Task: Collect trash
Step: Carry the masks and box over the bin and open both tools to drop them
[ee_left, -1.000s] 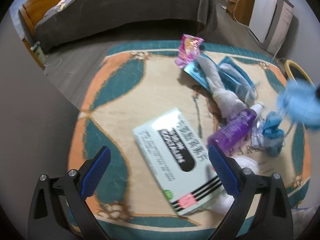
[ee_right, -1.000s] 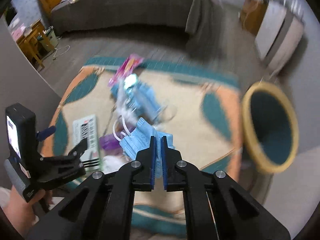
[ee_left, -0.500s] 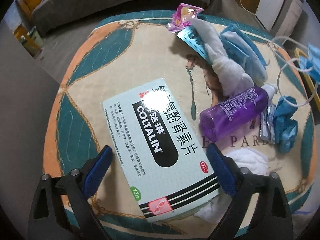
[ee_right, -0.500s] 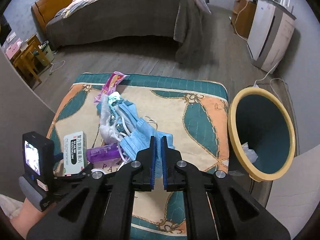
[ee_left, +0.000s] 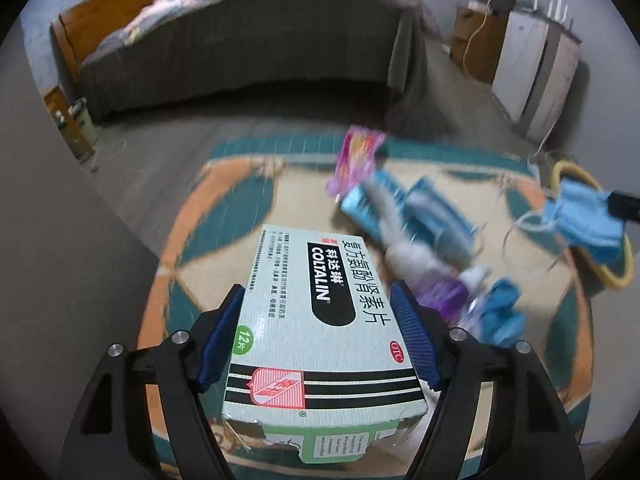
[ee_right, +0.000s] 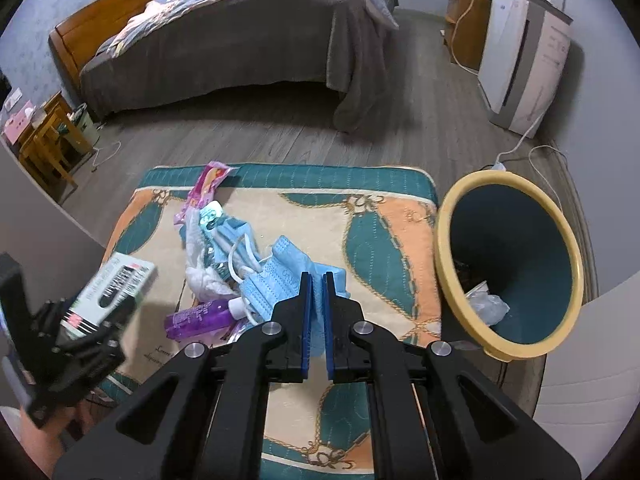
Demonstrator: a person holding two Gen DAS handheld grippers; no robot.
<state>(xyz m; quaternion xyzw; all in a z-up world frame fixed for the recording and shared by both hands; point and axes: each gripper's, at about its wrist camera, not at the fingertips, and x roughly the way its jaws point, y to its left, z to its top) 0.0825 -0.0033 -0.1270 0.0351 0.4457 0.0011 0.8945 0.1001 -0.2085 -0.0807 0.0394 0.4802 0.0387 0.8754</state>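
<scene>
A pale green medicine box [ee_left: 320,320] marked COLTALIN sits between the blue pads of my left gripper [ee_left: 320,292]. The jaws are closing and both pads touch the box's long sides. In the right wrist view the box [ee_right: 116,280] hangs tilted above the rug in that gripper [ee_right: 80,336]. My right gripper [ee_right: 317,280] is shut on a blue face mask [ee_right: 280,276], whose loops dangle over the rug. From the left wrist view the mask [ee_left: 584,220] hangs in front of the yellow-rimmed teal bin [ee_left: 568,168]. The bin [ee_right: 444,240] stands to the right of the rug, with crumpled trash inside.
On the patterned rug [ee_right: 380,248] lie a purple bottle [ee_right: 198,318], a pink wrapper [ee_right: 204,192] and a heap of blue masks and white tissue [ee_right: 220,236]. A bed [ee_right: 240,40] fills the back. A white appliance [ee_right: 520,60] with cables stands at the right wall.
The left gripper dropped over the medicine box, narrowed onto it and raised it off the rug. The right gripper carried the mask sideways, nearer the bin.
</scene>
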